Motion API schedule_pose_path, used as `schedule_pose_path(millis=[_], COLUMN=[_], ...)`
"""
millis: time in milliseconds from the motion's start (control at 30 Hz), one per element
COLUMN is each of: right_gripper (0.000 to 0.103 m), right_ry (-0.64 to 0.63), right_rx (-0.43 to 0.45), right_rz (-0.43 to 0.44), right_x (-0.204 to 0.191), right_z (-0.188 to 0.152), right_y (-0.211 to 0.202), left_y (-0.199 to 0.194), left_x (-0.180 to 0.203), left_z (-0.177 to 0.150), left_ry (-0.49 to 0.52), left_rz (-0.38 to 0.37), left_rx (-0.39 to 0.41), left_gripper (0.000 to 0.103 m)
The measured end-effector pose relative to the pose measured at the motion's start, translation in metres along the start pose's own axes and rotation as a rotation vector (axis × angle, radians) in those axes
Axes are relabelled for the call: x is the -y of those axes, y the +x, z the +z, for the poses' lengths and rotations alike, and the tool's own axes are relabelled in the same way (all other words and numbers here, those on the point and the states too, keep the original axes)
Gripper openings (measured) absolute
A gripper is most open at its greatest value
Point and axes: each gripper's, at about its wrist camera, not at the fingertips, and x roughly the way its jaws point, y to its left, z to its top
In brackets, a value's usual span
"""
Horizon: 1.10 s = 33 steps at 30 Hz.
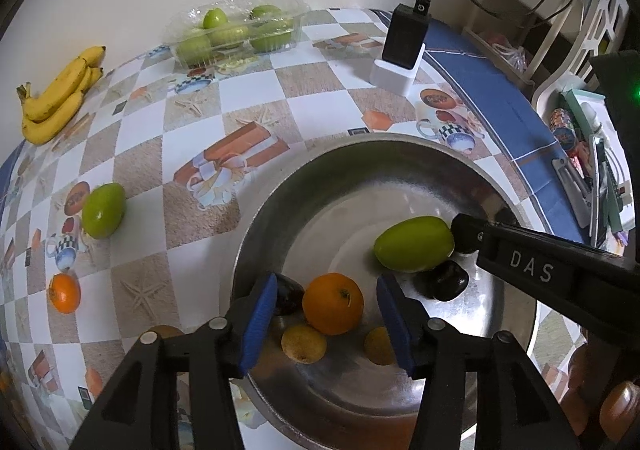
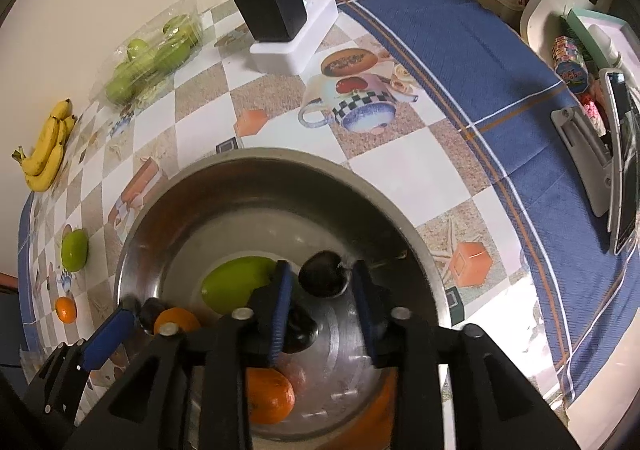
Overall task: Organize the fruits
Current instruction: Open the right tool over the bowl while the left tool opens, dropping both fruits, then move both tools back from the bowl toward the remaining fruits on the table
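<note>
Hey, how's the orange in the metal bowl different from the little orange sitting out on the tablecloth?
The orange in the bowl lies inside the metal bowl among other fruit; the small orange sits alone on the tablecloth. The bowl orange sits between the left gripper's open blue pads; the small one is clear of both grippers. Both are round and bright orange.

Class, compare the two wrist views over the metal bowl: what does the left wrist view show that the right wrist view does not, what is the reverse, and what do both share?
Only the left wrist view shows two small yellow-brown fruits in the bowl. Only the right wrist view shows a second orange low in the bowl. Both show the metal bowl, green fruit in it, bananas, and a loose orange on the table.
</note>
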Motion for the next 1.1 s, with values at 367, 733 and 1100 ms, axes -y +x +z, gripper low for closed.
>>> schedule_pose_path(millis=[367,733,1100], right_gripper=[0.042,0.067,0.084], right_ry=[-0.033,-0.087,-0.138], right_rx=[0.034,0.014,0.002], right_rz=[0.016,0.003,-0.018], right_x=[-0.009,-0.022,-0.032], right_z=[-0.002,-0.008,-0.013], right_y=[-0.021,-0.020,-0.014], left_y=[-0.018,-0.018,-0.015], left_x=[-0.017,-0.066,-0.095], left_z=[0.003,-0.002,-0.011], left_ry=[-0.066,-0.261,-0.363], left_rz=[0.020,0.128,0.221], left_rx=[0.020,-0.010,-0.022], left_gripper=[0.058,0.075,0.102])
